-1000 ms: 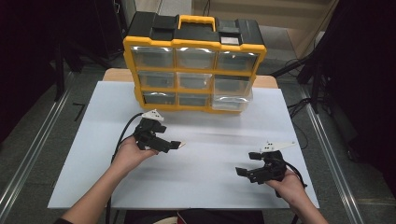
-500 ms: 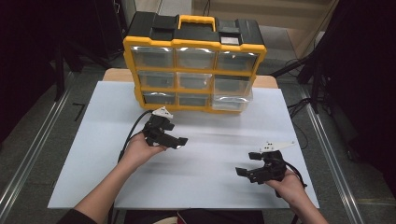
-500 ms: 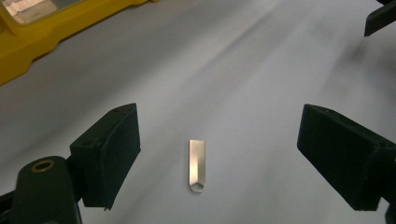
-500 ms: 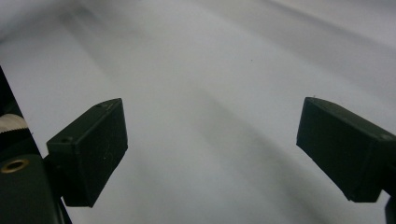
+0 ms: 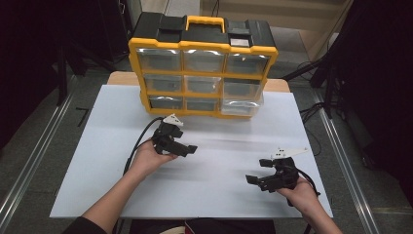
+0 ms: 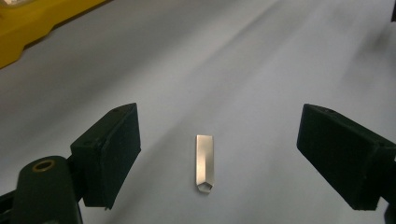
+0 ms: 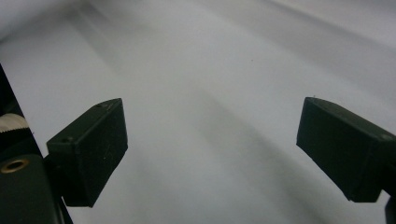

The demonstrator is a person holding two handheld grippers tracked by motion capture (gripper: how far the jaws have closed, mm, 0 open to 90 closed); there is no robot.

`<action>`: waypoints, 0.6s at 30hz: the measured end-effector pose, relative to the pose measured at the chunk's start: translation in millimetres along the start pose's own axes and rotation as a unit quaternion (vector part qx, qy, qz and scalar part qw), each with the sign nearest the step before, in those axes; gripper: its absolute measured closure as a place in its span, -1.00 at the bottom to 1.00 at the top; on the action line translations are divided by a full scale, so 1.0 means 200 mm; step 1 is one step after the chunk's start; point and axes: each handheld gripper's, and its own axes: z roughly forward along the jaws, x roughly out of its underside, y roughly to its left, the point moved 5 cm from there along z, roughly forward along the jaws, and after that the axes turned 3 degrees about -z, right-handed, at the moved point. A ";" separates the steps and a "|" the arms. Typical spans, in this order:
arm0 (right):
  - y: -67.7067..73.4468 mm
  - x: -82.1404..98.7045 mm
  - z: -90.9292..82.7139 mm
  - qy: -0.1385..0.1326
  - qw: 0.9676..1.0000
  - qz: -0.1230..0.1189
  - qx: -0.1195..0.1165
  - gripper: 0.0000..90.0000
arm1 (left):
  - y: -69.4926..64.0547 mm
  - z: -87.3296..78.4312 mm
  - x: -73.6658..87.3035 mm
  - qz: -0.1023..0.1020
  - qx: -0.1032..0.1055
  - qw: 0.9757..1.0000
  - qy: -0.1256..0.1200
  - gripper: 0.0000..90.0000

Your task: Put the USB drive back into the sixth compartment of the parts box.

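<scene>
A small flat silver metal strip (image 6: 204, 164) with one pointed end lies on the white tabletop (image 5: 219, 146). My left gripper (image 5: 191, 148) hovers low over the left-centre of the table, in front of the organizer. In the left gripper view its black jaws (image 6: 219, 112) stand wide on either side of the strip without touching it. They have just been closing a little and remain open. My right gripper (image 5: 257, 170) rests near the front right of the table, open, and its own view (image 7: 212, 105) has bare white surface between the jaws.
A yellow and black drawer organizer (image 5: 202, 73) with clear drawers stands at the table's far edge, and its yellow base (image 6: 28, 23) lies ahead of the left gripper. Cables trail from both grippers. Dark floor and metal rails flank the table.
The left hand has moved its gripper slightly to the right and toward the organizer, a bit lower. The right hand has stayed in place.
</scene>
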 end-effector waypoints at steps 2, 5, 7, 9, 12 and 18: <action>0.00 0.00 0.00 0.001 1.000 0.000 0.000 -0.84 | 0.00 0.01 0.01 0.001 -0.003 1.000 0.001 -0.66; 0.00 0.00 0.00 0.001 1.000 -0.002 0.000 -0.84 | 0.01 0.02 0.03 -0.003 -0.004 1.000 0.004 -0.64; 0.00 0.00 0.00 0.002 1.000 -0.001 0.000 -0.84 | 0.01 0.02 0.03 -0.002 -0.005 1.000 0.006 -0.61; 0.00 0.00 0.00 0.003 1.000 -0.001 0.000 -0.84 | 0.01 0.03 0.04 0.001 -0.007 1.000 0.010 -0.61; 0.00 0.00 0.00 0.003 1.000 -0.002 0.001 -0.84 | 0.01 0.05 0.06 0.004 -0.008 1.000 0.020 -0.61; 0.00 0.00 0.00 0.002 1.000 -0.001 0.001 -0.84 | 0.01 0.08 0.08 0.015 -0.017 0.999 0.040 -0.61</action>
